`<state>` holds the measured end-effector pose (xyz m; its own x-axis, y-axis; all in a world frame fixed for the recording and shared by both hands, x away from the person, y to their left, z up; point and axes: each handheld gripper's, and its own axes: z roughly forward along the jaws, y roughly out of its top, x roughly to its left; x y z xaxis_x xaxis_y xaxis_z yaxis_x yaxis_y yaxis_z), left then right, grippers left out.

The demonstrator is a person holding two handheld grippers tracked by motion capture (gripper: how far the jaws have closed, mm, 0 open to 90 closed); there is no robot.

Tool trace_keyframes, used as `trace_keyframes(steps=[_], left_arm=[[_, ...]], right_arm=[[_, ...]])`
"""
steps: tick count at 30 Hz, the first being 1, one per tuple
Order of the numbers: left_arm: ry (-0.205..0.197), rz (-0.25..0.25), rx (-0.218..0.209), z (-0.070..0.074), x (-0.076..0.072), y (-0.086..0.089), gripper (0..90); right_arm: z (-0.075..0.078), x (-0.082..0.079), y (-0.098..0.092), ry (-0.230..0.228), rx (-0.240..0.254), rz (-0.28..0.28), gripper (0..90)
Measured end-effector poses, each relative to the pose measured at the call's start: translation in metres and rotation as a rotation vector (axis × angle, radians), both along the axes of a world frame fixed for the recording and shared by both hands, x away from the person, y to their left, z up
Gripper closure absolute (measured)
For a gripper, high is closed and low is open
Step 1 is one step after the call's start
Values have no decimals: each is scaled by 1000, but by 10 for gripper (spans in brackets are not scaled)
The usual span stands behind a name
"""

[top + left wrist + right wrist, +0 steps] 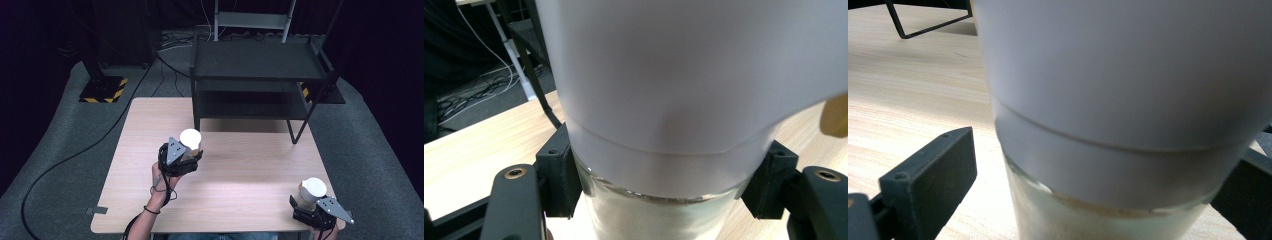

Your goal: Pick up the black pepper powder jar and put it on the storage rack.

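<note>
Two glass jars with wide white lids are on hand. My left gripper [188, 154] is shut on the left jar [190, 138] and holds it above the middle of the wooden table [250, 170]. In the left gripper view both pads press on the glass just under the lid of that jar [674, 100], one on each side, inside my left gripper [664, 187]. The right jar [313, 189] is at the table's near right corner, between the jaws of my right gripper [306, 201]. In the right gripper view the left pad [933, 180] stands clear of this jar [1123, 100], so my right gripper [1108, 195] is open.
A black two-shelf metal rack [255, 65] stands at the table's far edge, its legs on the tabletop. Bare wood lies between the two jars. Cables and a stand base with yellow-black stripes [106, 90] are on the grey floor at the far left.
</note>
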<state>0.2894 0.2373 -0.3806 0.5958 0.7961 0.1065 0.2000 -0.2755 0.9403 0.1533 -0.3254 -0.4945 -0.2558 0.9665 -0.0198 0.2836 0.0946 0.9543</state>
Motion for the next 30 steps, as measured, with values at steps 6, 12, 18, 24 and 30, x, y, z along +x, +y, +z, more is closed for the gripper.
trace_keyframes(steps=[6,12,18,24,30], left_arm=[[2,-17,-4,6,10,-1,307],[-8,-24,-20,11,17,-6,308],[-8,-37,-20,17,25,-12,307],[-10,-49,-23,26,34,-16,308],[-10,-61,-24,35,40,-19,307]], right_arm=[[0,0,0,2,-1,-1,0],[0,0,0,3,1,-2,0],[1,1,0,6,2,-2,0],[1,1,0,8,3,-1,0],[2,2,-1,11,3,3,0]])
